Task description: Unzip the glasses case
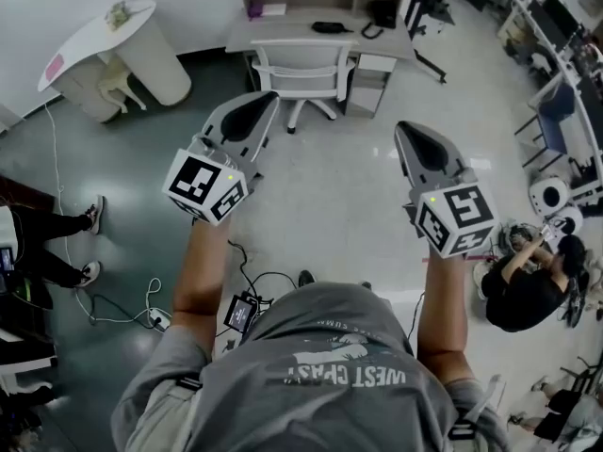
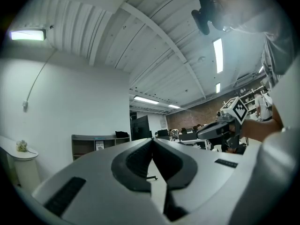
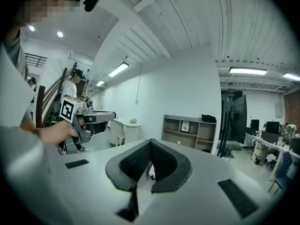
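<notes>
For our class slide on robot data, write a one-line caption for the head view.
Person holds left claw and right claw forward, both shut and empty, over the office floor.

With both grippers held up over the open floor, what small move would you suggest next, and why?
Probably step toward the desk ahead. The left gripper and right gripper have jaws shut on nothing, and no glasses case is clearly in view; a dark oblong thing on that desk might be it.
</notes>
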